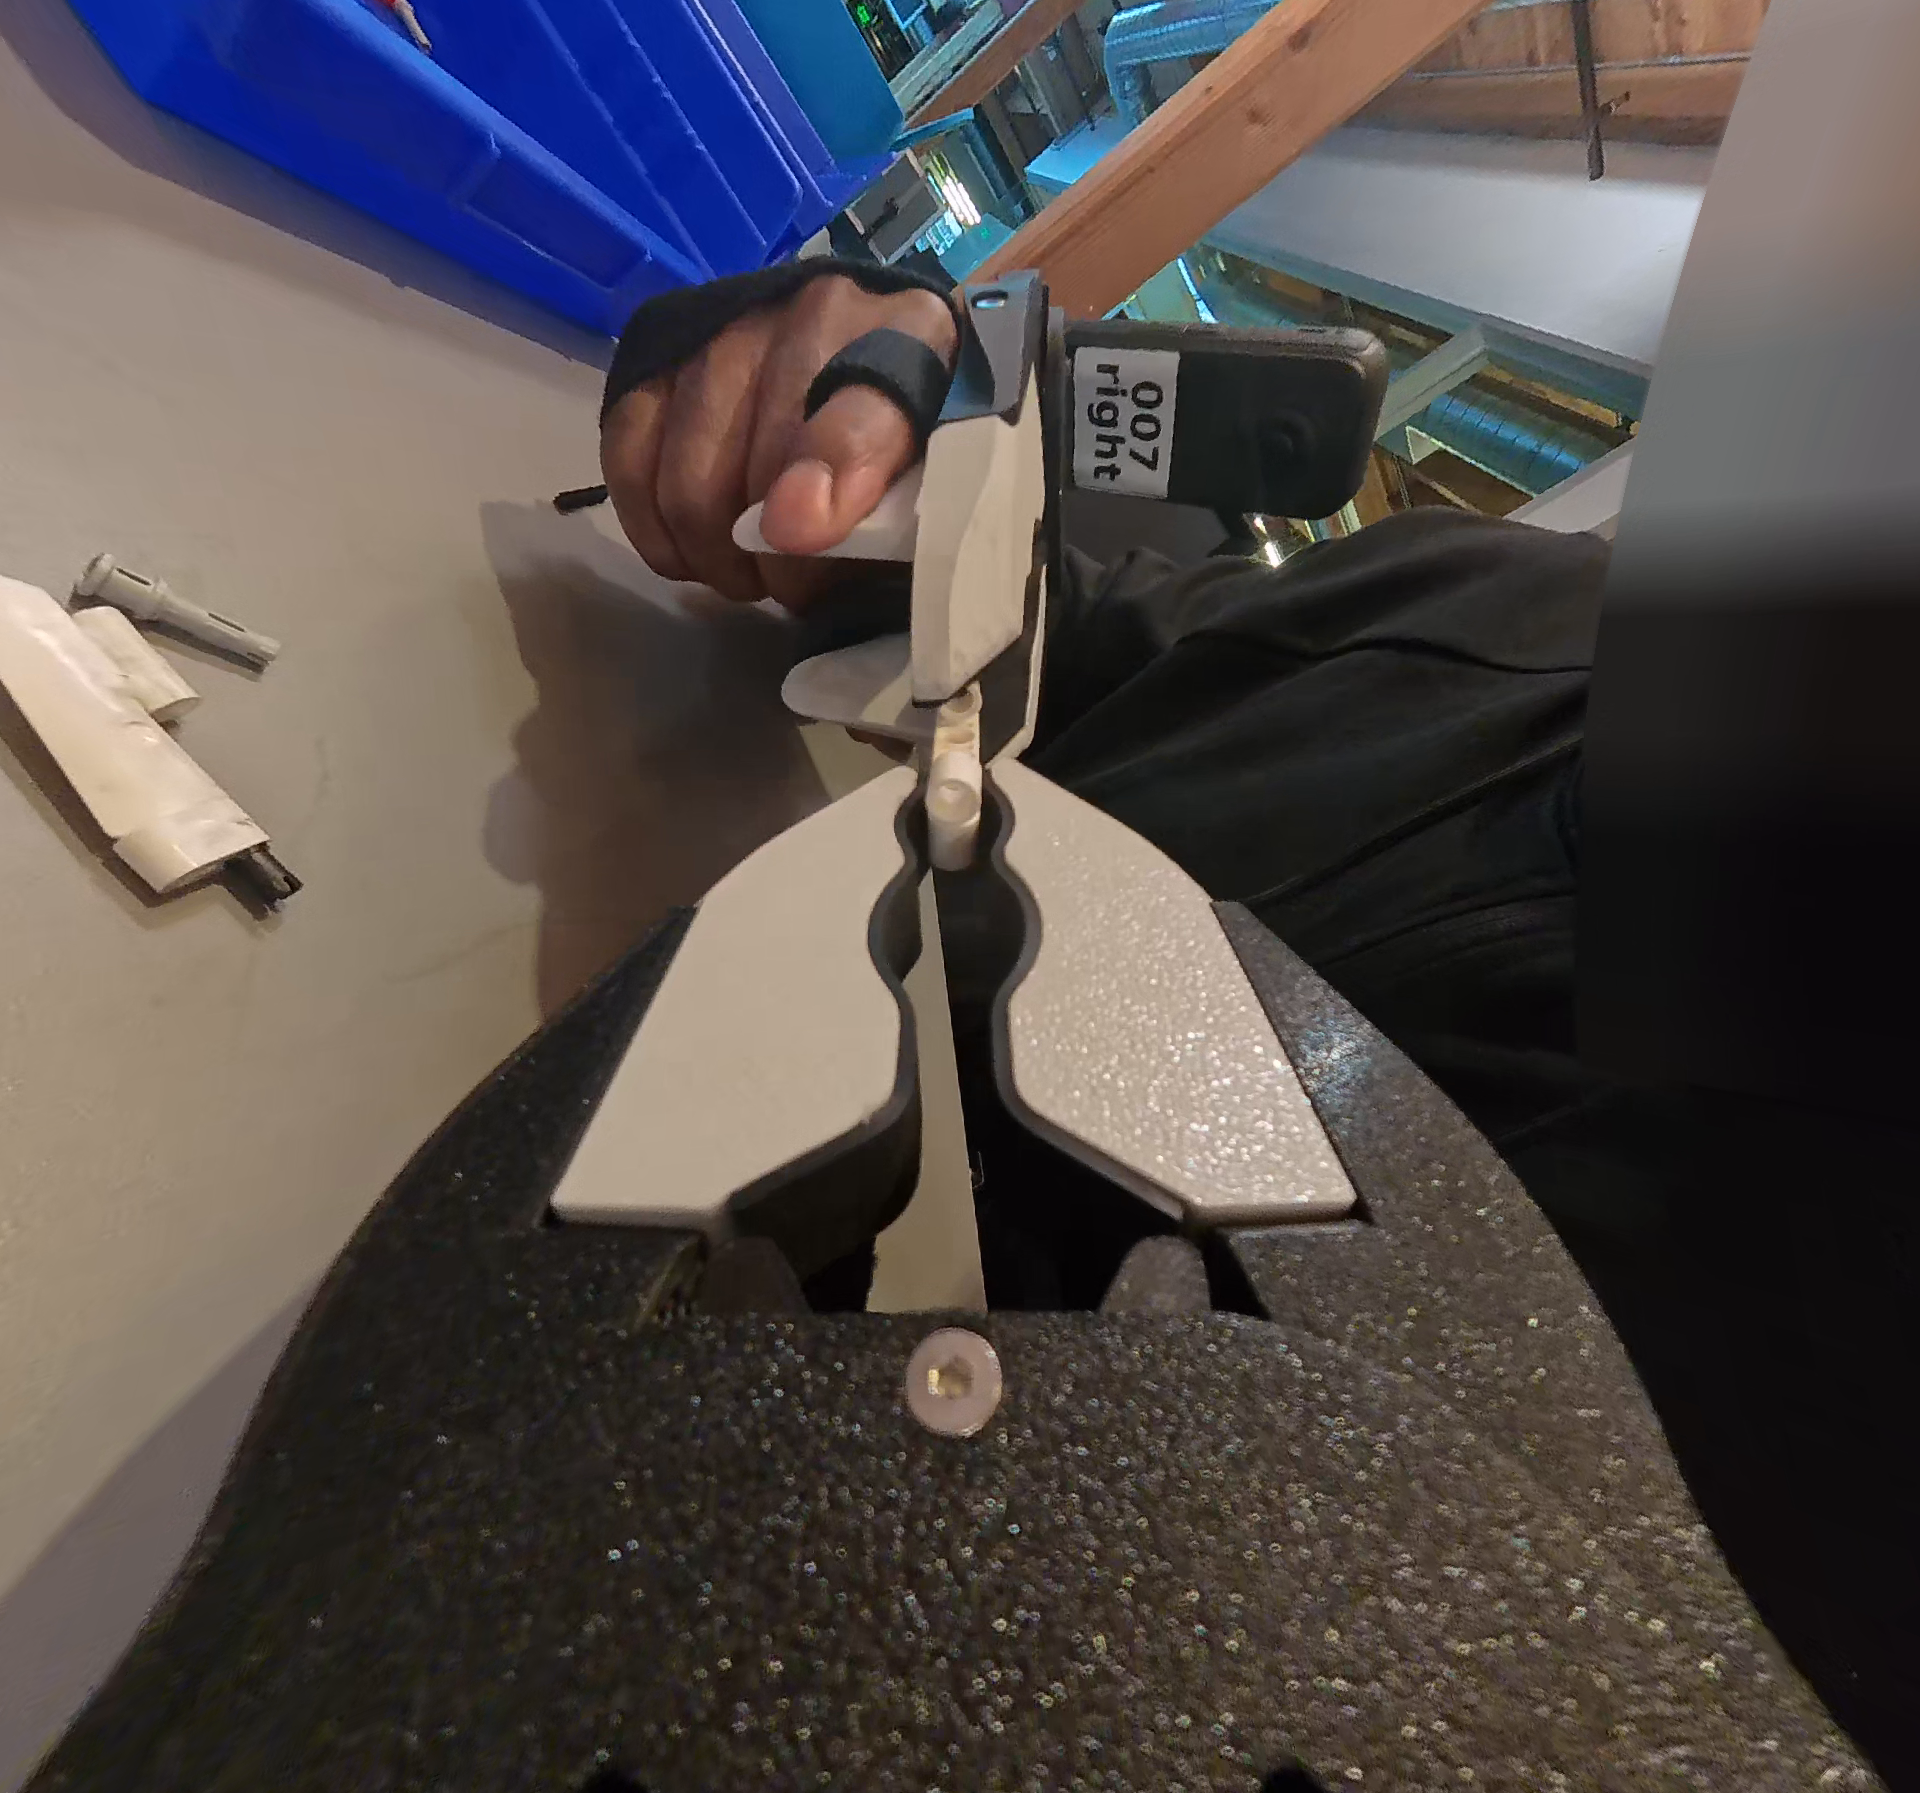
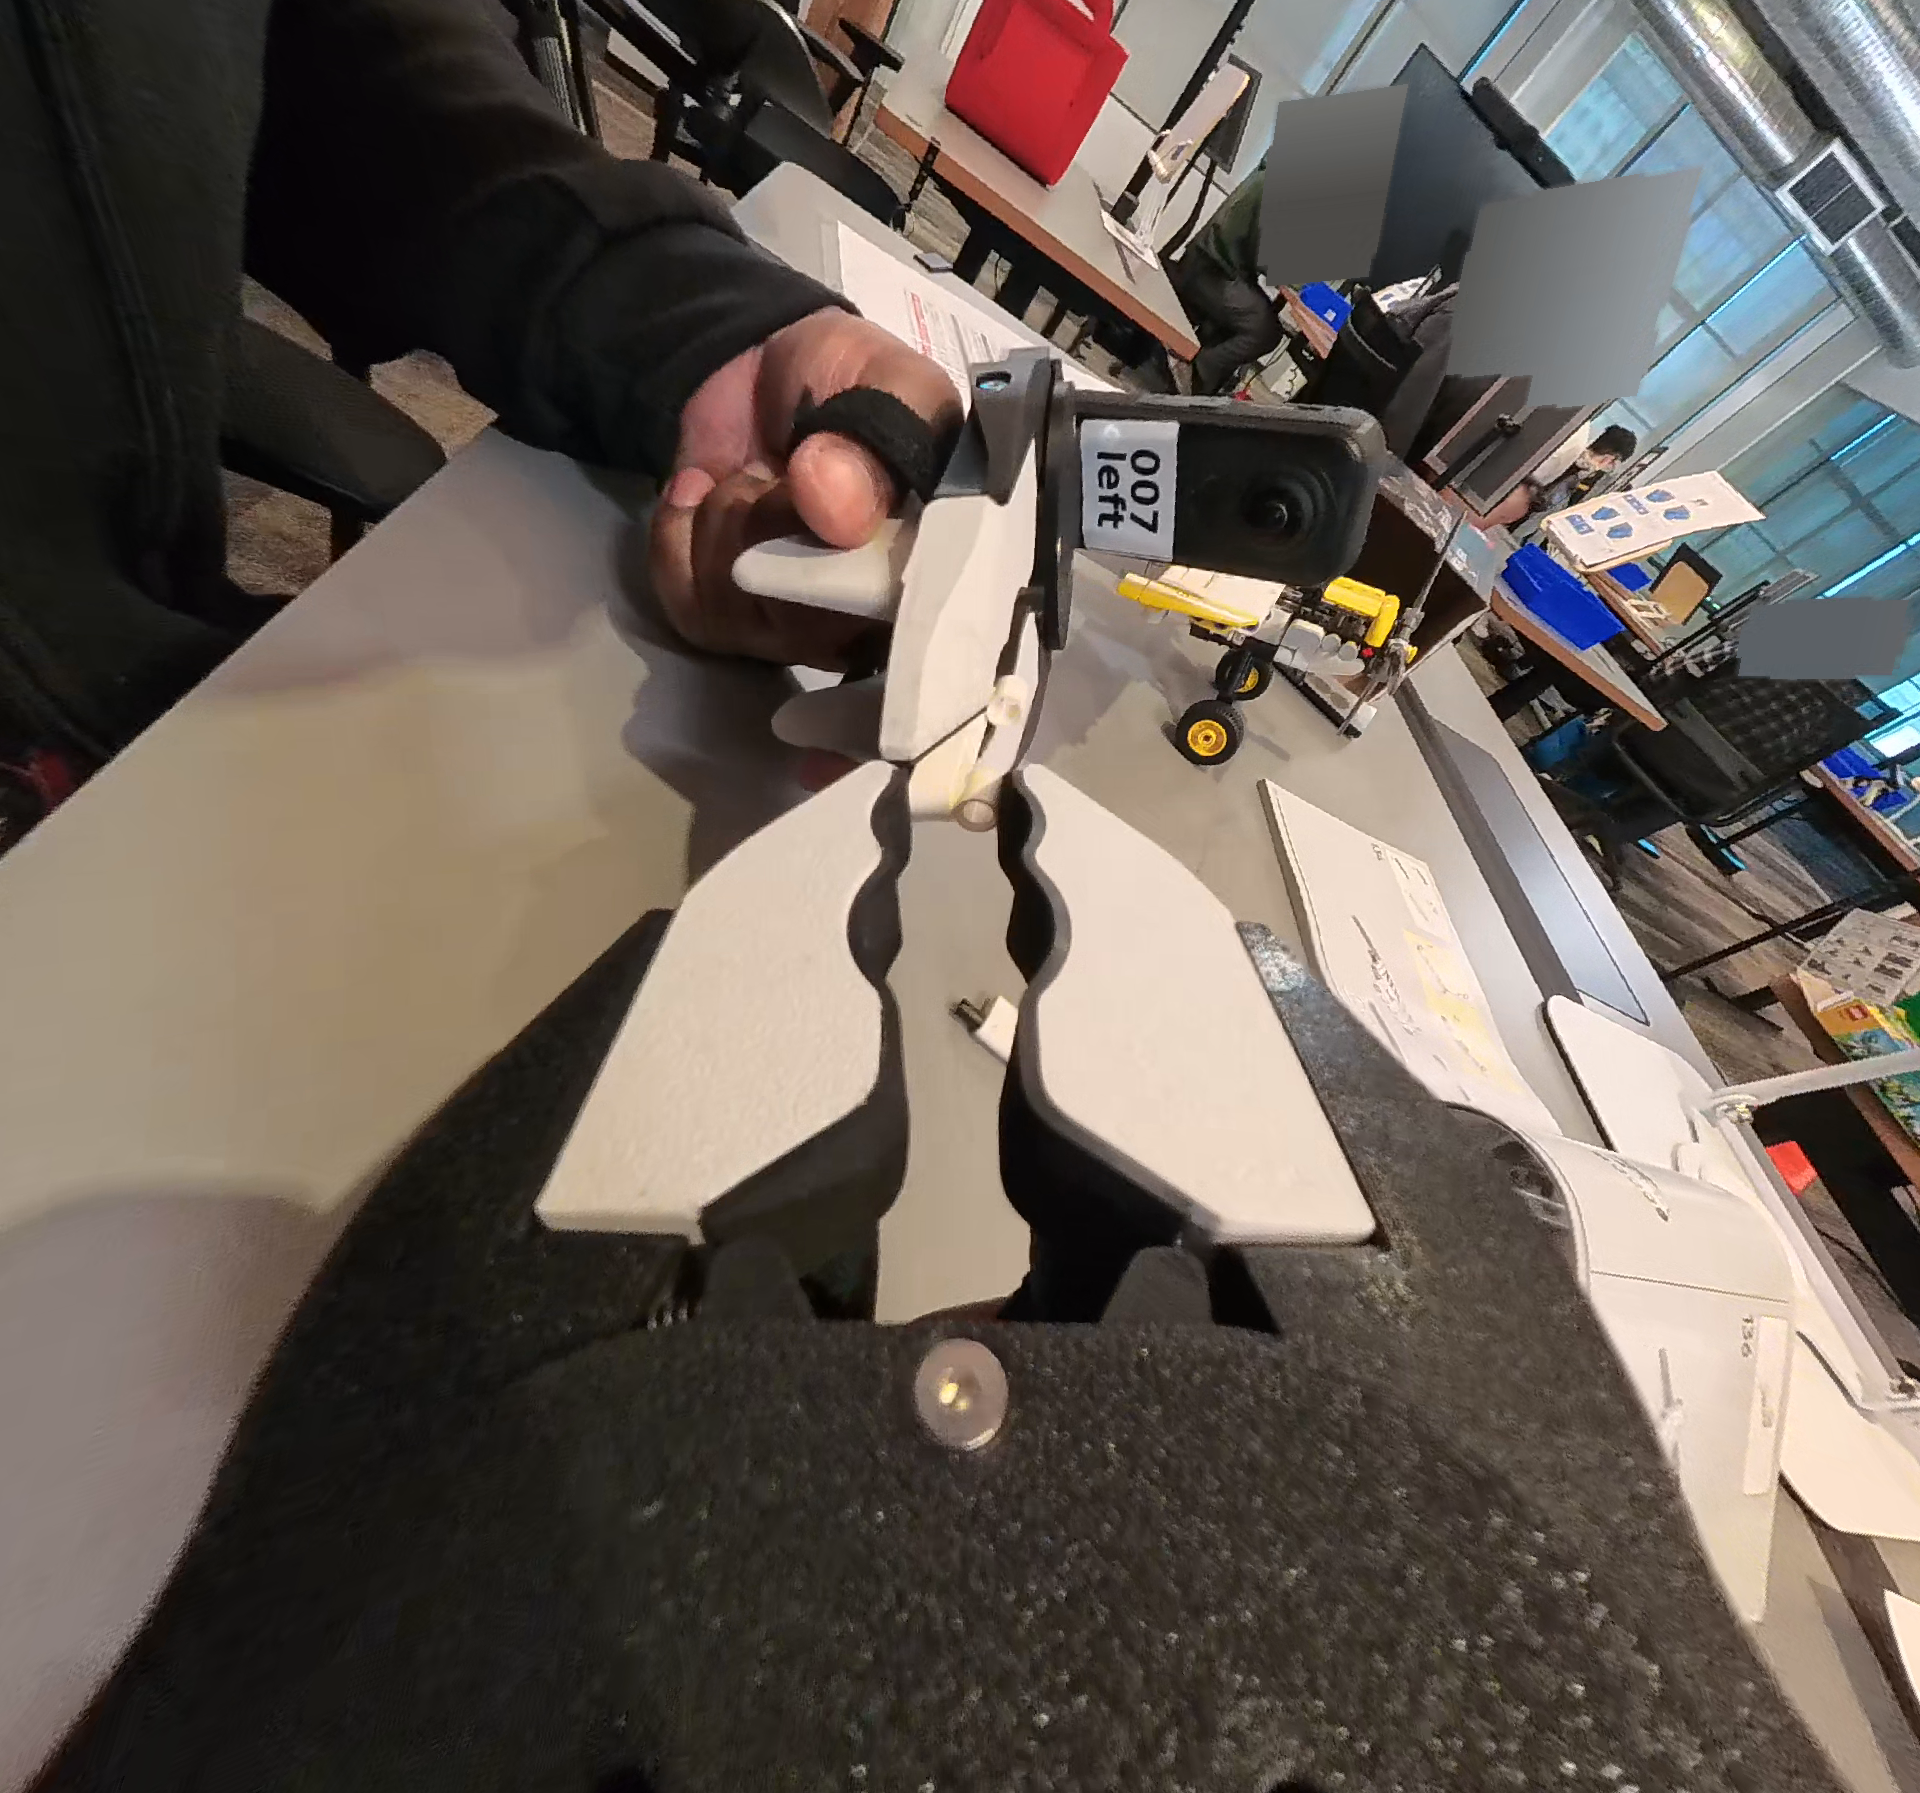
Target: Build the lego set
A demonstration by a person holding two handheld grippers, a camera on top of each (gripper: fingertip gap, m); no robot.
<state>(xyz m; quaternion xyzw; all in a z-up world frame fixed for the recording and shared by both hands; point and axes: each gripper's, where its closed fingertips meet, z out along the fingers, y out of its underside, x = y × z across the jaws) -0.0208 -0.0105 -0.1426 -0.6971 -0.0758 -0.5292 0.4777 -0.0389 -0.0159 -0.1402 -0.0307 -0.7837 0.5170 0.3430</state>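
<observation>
The two grippers meet tip to tip above the grey table (image 1: 312, 912) on one small white building-toy part. In the left wrist view my left gripper (image 1: 956, 793) is shut on the white part (image 1: 954, 808), a short tube joined to a holed beam. The right gripper comes from above, and its fingertips (image 1: 951, 683) are on the beam's far end. In the right wrist view my right gripper (image 2: 956, 793) has its pads against the white part (image 2: 961, 787). The left gripper's fingers (image 2: 956, 663) hold it from above. A person's hand (image 2: 769, 517) grips each handle.
Blue bins (image 1: 468, 81) stand at the table's back. A grey pin (image 1: 177, 611) and a white piece (image 1: 125, 756) lie at the left. A yellow and white wheeled model (image 2: 1278, 642), an instruction booklet (image 2: 1392, 964) and a small white part (image 2: 987, 1016) are on the table. Only a small space, under 4 cm, lies between the two pairs of fingers.
</observation>
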